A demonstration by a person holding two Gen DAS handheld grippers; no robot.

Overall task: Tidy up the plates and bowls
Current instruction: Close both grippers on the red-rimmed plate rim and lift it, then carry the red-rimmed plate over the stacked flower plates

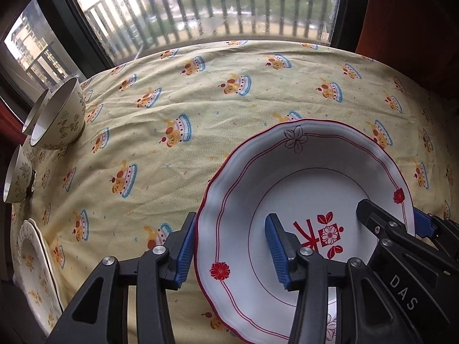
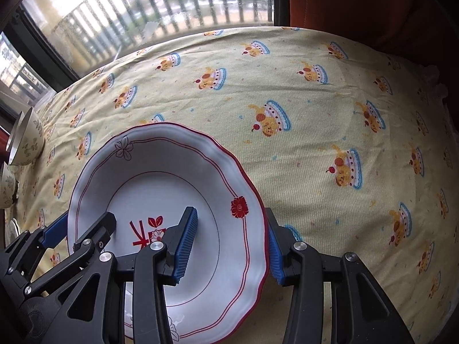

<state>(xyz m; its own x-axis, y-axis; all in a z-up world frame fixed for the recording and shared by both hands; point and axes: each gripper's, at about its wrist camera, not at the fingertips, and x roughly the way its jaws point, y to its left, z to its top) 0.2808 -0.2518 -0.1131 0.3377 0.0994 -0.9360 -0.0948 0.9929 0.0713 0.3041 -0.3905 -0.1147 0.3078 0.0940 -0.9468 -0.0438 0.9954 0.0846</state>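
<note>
A white plate with a red scalloped rim (image 1: pixel 304 154) lies on the yellow tablecloth, also in the right wrist view (image 2: pixel 160 154). My left gripper (image 1: pixel 229 249) is open and straddles the plate's left rim, one finger outside, one inside. My right gripper (image 2: pixel 232 246) is open and straddles the plate's right rim the same way; it shows in the left wrist view (image 1: pixel 393 220). Another plate seems to lie under this one near the front edge. Floral bowls (image 1: pixel 57 114) stand at the far left.
A stack of cream plates (image 1: pixel 37 275) lies at the near left edge. A third bowl (image 1: pixel 17 177) stands beside it. The cartoon-print tablecloth (image 2: pixel 315 100) runs back to a window with railings. A dark red surface lies to the right.
</note>
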